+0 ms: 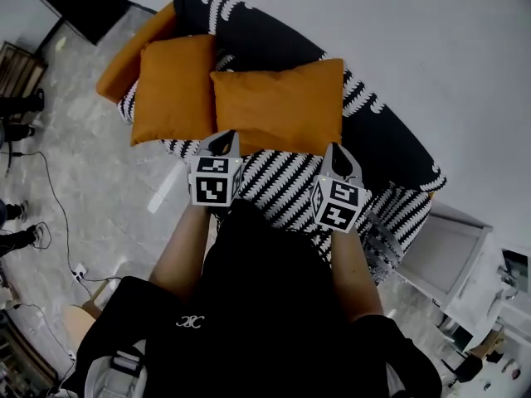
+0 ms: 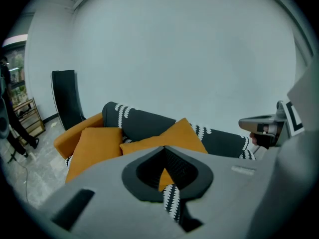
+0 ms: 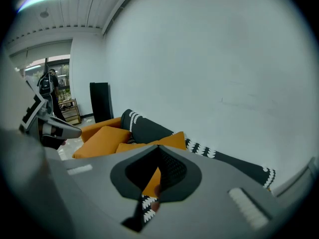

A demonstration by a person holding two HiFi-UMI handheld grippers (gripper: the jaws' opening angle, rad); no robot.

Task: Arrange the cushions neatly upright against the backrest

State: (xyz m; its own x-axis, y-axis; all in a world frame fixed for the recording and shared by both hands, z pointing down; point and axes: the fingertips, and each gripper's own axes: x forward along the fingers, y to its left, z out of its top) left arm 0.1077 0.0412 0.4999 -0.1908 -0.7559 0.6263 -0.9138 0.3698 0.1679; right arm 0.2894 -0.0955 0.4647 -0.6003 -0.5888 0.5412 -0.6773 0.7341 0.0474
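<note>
Two orange cushions lie on a black-and-white patterned sofa [image 1: 290,185]. The left cushion [image 1: 174,89] leans near the orange armrest [image 1: 133,52]. The right cushion [image 1: 282,106] rests against the black backrest [image 1: 274,44]. My left gripper [image 1: 222,139] hovers at the right cushion's lower left corner, jaws shut with nothing in them. Off that cushion's lower right corner is my right gripper [image 1: 338,154], also shut and empty. Both cushions [image 2: 92,146] [image 2: 172,136] show beyond the shut left gripper [image 2: 164,151] in its own view. The right gripper [image 3: 158,151] faces the same cushions [image 3: 102,136].
A white side table [image 1: 448,247] stands at the sofa's right end. Cables [image 1: 50,197] trail over the grey floor at left, near a person's feet [image 1: 17,106]. A black panel [image 1: 83,2] leans on the wall behind the armrest.
</note>
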